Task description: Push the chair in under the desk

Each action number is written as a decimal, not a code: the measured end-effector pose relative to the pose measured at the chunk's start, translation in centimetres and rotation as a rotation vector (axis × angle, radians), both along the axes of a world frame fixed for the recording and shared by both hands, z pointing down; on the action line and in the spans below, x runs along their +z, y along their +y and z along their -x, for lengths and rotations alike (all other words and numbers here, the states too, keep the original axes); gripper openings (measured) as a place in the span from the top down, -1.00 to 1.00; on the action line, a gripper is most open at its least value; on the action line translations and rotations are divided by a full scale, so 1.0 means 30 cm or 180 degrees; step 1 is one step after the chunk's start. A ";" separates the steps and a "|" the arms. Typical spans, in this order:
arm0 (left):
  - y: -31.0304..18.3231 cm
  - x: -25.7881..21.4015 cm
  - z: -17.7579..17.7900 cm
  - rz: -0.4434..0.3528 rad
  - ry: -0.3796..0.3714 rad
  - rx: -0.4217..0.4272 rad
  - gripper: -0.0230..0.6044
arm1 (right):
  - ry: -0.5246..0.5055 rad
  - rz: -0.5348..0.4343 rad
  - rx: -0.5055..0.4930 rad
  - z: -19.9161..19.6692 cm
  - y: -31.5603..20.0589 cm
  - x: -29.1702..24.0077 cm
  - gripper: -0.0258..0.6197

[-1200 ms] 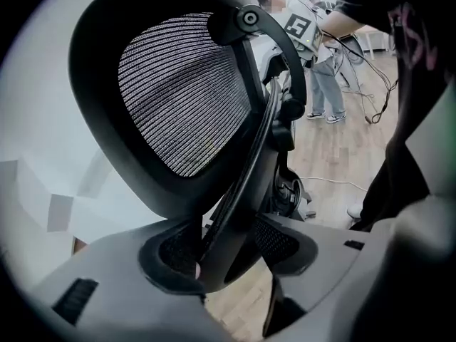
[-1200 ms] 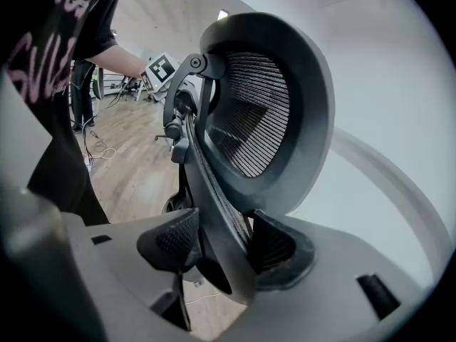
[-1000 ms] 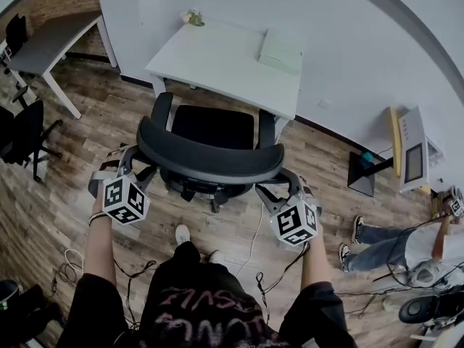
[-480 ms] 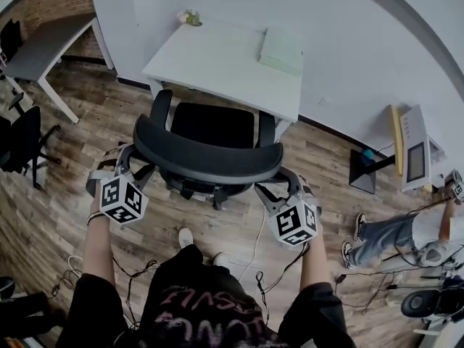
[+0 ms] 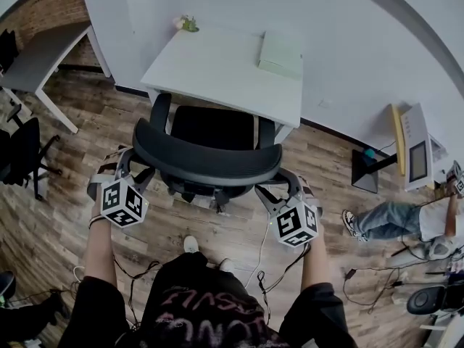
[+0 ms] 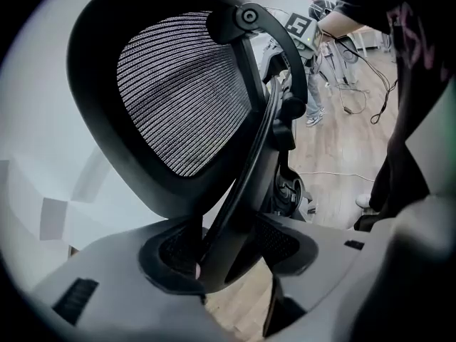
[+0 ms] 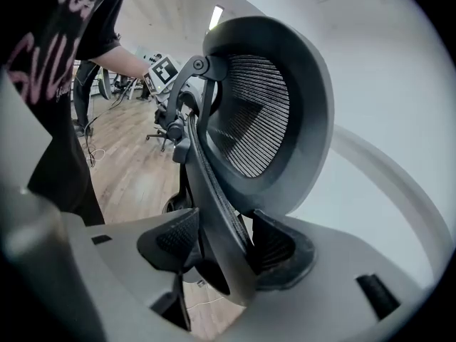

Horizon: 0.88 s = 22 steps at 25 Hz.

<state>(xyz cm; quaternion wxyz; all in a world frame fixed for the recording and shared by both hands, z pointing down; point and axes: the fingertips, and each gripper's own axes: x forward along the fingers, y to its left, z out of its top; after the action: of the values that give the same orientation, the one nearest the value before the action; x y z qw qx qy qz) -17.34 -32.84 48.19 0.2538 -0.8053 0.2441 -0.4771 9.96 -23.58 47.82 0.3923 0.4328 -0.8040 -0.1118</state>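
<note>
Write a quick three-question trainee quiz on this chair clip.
1. True or false: the chair has its seat fully under the desk.
2. Which chair part stands between the jaws of the left gripper and the right gripper? A backrest rim, B armrest, C wheel base.
3. What stands on the desk's far left corner?
Key: 1 false; 2 A; 3 a small plant.

Mesh chair (image 5: 206, 158) back w/ matt plastic frame; wood-plank floor (image 5: 58, 216).
</note>
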 end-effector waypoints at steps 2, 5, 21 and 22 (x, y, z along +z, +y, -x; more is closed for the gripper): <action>-0.029 0.005 0.007 0.0007 -0.0004 0.0012 0.16 | 0.0000 0.0010 0.0013 0.008 -0.024 0.004 0.16; -0.073 0.005 0.020 0.0015 -0.0019 0.0032 0.16 | -0.0009 0.0001 0.0027 0.025 -0.057 0.003 0.16; -0.173 0.000 0.043 -0.0012 -0.0023 0.0177 0.15 | -0.0011 0.0004 0.0136 0.060 -0.117 -0.005 0.16; -0.184 -0.003 0.043 -0.0014 -0.0023 0.0189 0.15 | -0.0009 -0.0005 0.0144 0.061 -0.125 -0.008 0.16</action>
<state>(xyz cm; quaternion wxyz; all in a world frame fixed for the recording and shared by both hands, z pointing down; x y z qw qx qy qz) -18.63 -38.35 48.11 0.2704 -0.8099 0.2202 -0.4717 8.12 -27.31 47.58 0.3932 0.4513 -0.7944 -0.1029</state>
